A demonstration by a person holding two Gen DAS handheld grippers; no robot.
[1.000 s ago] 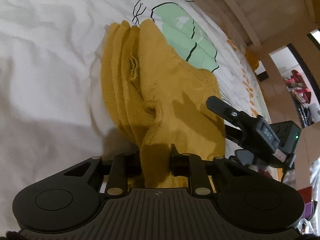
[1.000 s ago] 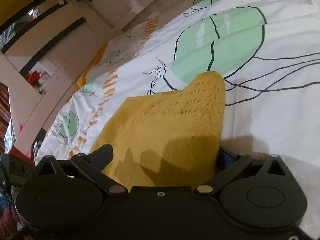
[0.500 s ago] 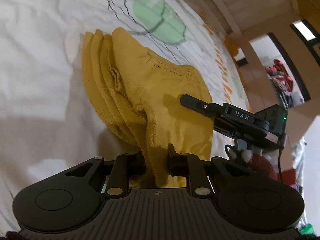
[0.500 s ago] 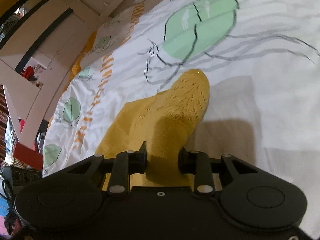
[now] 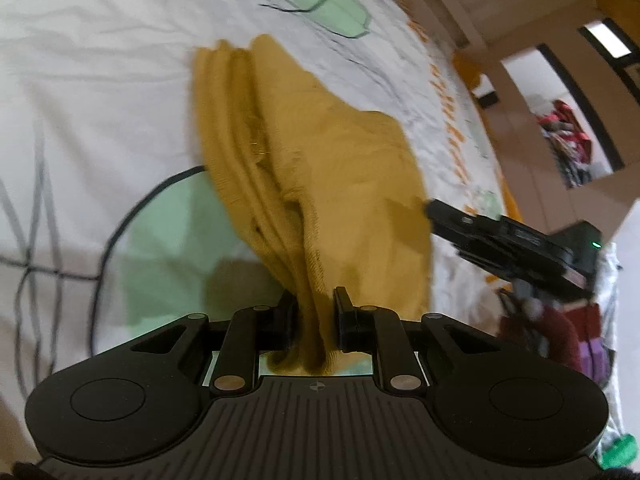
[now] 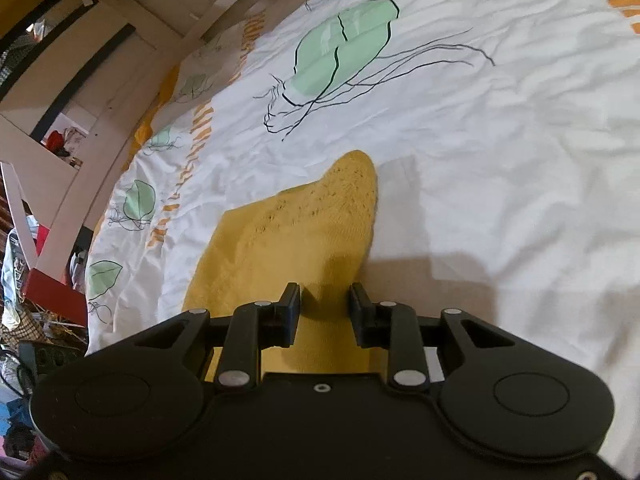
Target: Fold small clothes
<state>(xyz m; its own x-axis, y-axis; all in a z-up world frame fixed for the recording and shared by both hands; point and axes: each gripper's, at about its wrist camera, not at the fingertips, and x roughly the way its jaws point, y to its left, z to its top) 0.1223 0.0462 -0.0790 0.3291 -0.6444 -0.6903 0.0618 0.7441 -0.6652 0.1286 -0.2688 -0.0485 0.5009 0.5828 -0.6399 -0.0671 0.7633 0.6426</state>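
A mustard-yellow knit garment (image 5: 352, 168) lies folded in several layers on a white bedsheet (image 5: 100, 60) printed with green shapes. My left gripper (image 5: 316, 300) is shut on a bunched edge of it, and the cloth hangs lifted from the fingers. In the left wrist view my right gripper (image 5: 434, 210) grips the garment's far right edge. The right wrist view shows that gripper (image 6: 325, 296) shut on the garment (image 6: 304, 232), whose rounded corner trails onto the sheet (image 6: 500, 160).
A pale wooden bed frame (image 6: 120, 80) runs along the sheet's far side and shows again (image 5: 460, 0) in the left wrist view. A doorway with clothes (image 5: 568, 148) opens beyond it. Clutter and a red box (image 6: 56, 292) lie past the bed's edge.
The right gripper's jaws went from wide apart to shut on the garment's edge. Both grippers have carried the garment across the sheet, and a green print now lies under the left one.
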